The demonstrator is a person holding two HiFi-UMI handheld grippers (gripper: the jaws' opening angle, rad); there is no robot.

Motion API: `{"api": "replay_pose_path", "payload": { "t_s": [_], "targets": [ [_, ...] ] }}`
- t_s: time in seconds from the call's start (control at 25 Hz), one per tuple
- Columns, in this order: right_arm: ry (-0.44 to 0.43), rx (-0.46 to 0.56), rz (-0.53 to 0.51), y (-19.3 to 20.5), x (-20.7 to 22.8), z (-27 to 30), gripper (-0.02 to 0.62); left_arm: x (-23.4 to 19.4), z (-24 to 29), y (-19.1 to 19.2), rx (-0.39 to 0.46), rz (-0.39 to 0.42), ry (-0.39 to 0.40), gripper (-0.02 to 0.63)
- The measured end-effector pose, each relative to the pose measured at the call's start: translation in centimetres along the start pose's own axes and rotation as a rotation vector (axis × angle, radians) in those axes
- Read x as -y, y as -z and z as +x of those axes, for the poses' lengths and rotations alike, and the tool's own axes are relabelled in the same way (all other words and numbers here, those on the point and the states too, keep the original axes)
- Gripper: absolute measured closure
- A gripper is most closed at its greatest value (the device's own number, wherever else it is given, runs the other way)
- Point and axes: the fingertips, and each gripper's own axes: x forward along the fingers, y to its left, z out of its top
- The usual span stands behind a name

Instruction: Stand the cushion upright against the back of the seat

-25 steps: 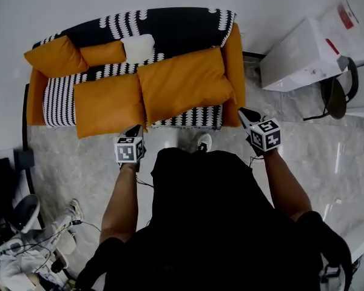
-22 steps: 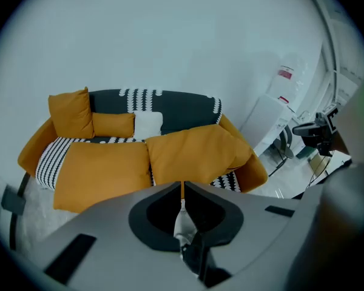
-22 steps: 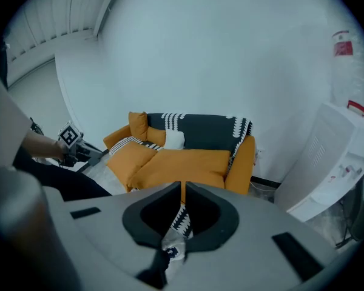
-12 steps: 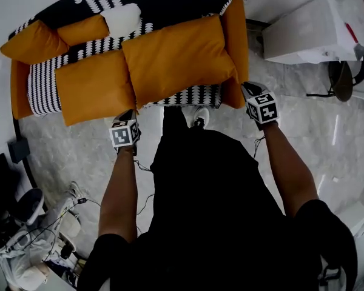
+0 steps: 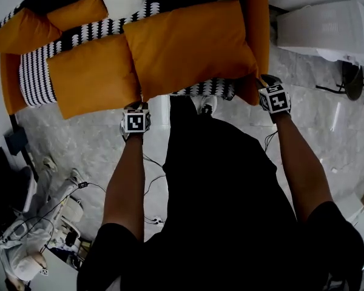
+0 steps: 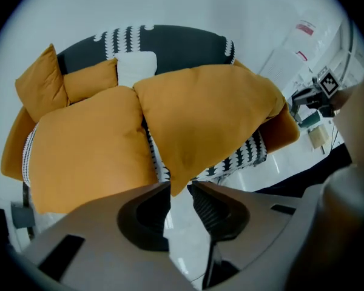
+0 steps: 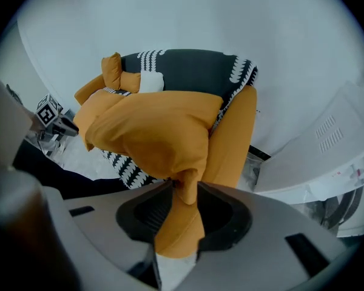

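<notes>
the soft, light cushion is laid flat on the sofa seat. its front corners, the best holds, are placed between the just-opened fingers of the left gripper and the right gripper, not yet pinched.

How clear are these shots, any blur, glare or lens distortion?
Head view: even light, sharp, with pale glare streaks on the floor at right. Left gripper view: strong fisheye, dark corners, the cushion bulging. Right gripper view: same fisheye and dark rim, the sofa bent.
</notes>
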Motion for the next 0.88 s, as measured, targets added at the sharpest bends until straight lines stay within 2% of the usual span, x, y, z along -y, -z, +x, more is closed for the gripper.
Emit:
{"api": "replay_pose_path", "payload": {
  "t_s": [0.04,0.08,0.2,0.28,0.44,0.56,0.64,0.68,0.72,0.76,0.88],
  "targets": [
    [-0.001,-0.013,-0.010,0.0,0.1,0.3,0.462,-0.2,0.6,0.7,-0.037,0.018,-0.001,0.483],
    [0.000,-0.026,-0.020,0.0,0.1,0.6,0.449,-0.2,1.2,1.5,-0.077,0.034,0.004,0.468],
    [0.005,-0.064,-0.045,0.2,0.1,1.7,0.431,-0.5,3.0,3.4,-0.150,0.060,0.013,0.454],
    [0.004,-0.086,-0.055,0.3,0.0,2.7,0.428,-0.6,3.9,3.9,-0.182,0.046,0.025,0.449],
    [-0.005,-0.137,-0.082,0.3,-0.4,4.2,0.426,-1.5,5.1,2.9,-0.154,0.000,0.030,0.449],
    [0.005,-0.157,-0.089,0.0,-0.3,4.6,0.428,-1.3,6.0,2.2,-0.166,0.007,0.067,0.450],
    [0.009,-0.164,-0.071,0.0,-0.2,5.0,0.428,-1.0,5.9,1.1,-0.167,0.029,0.096,0.467],
    [0.010,-0.166,-0.056,0.0,-0.3,5.2,0.430,-0.9,5.7,0.5,-0.162,0.038,0.105,0.507],
    [0.012,-0.167,-0.040,0.1,-0.3,5.2,0.446,-0.9,5.3,0.2,-0.157,0.047,0.109,0.545],
    [0.013,-0.167,-0.026,0.1,-0.4,5.2,0.479,-0.8,5.0,0.0,-0.157,0.056,0.111,0.557],
    [0.001,-0.162,-0.001,0.1,-0.2,5.0,0.522,-0.7,4.7,0.2,-0.163,0.061,0.116,0.572]
  ]
}}
